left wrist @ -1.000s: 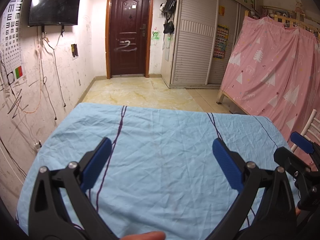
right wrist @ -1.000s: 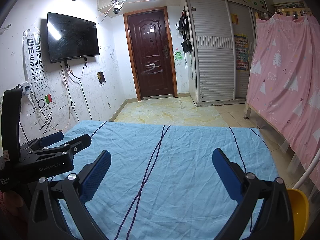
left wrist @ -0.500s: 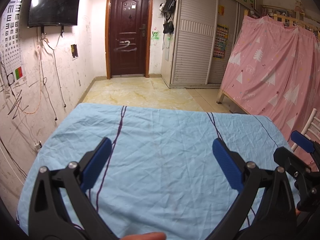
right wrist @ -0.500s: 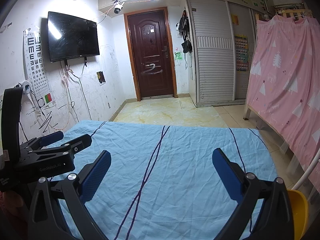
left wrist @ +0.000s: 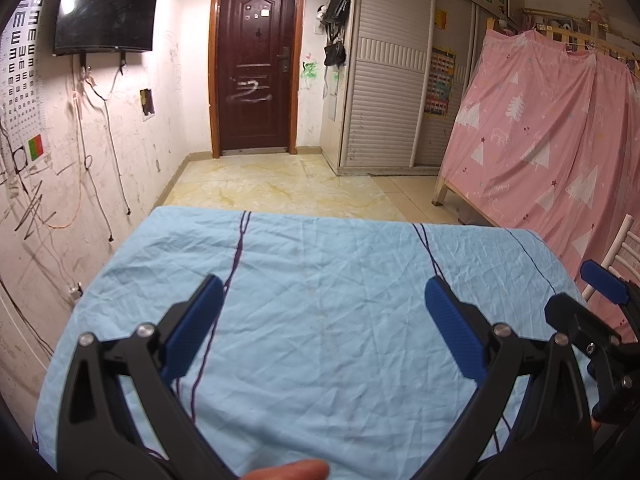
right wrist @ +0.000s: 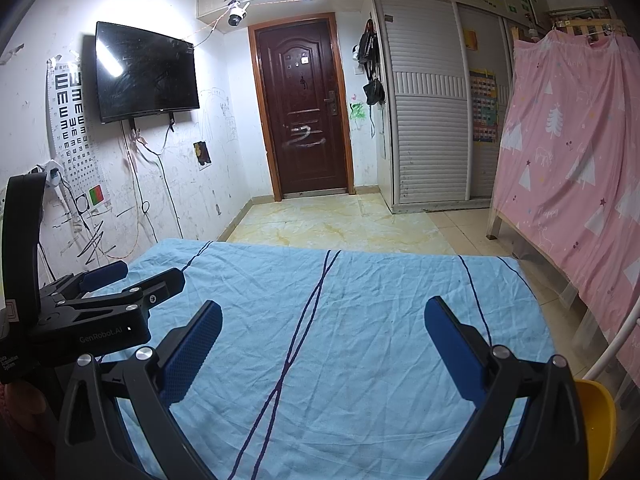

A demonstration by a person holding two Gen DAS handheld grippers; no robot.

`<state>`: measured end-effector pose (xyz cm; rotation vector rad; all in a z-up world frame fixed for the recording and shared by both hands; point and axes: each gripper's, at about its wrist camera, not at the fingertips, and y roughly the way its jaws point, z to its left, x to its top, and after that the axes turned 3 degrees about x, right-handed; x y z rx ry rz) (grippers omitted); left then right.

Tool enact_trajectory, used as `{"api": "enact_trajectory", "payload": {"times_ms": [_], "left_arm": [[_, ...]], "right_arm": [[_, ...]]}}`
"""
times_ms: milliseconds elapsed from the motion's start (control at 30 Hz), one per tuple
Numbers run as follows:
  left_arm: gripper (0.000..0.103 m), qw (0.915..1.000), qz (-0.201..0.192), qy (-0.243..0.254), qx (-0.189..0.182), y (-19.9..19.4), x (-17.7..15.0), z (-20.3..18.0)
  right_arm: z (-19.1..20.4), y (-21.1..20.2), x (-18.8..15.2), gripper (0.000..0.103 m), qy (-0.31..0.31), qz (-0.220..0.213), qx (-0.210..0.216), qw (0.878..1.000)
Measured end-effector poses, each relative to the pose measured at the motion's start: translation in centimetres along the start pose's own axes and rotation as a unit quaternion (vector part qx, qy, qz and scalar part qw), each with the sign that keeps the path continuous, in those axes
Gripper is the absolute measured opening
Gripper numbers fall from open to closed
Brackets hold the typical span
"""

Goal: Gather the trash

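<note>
I have both the left claw (left wrist: 320, 312) and right claw (right wrist: 322, 326) spread and empty above the blue sheet (left wrist: 320, 280); no trash shows anywhere, so neither is nearer.

Home bedroom: wardrobe (right wrist: 432, 104), curtained bunk bed (right wrist: 576, 152), wall TV (right wrist: 146, 72).

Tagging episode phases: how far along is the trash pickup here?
Cannot tell whether it has begun or is over. Done: no collected trash shows. In hand: nothing; the left gripper and right gripper are both open and empty above the blue cloth. Left: no trash shows on the cloth in either view. A yellow container sits at the right edge, its contents out of view.
</note>
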<state>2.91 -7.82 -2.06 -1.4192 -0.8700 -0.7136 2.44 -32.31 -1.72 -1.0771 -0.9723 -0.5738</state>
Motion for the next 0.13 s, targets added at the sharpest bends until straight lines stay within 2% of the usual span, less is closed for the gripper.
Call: {"api": "enact_trajectory", "payload": {"times_ms": [133], "left_arm": [[0.096,0.9998,0.021,-0.007,-0.004,0.59,-0.03,0.63]], "right_arm": [[-0.46,0.33,-0.04,0.094,0.006,0.008,0.0,1.0]]}}
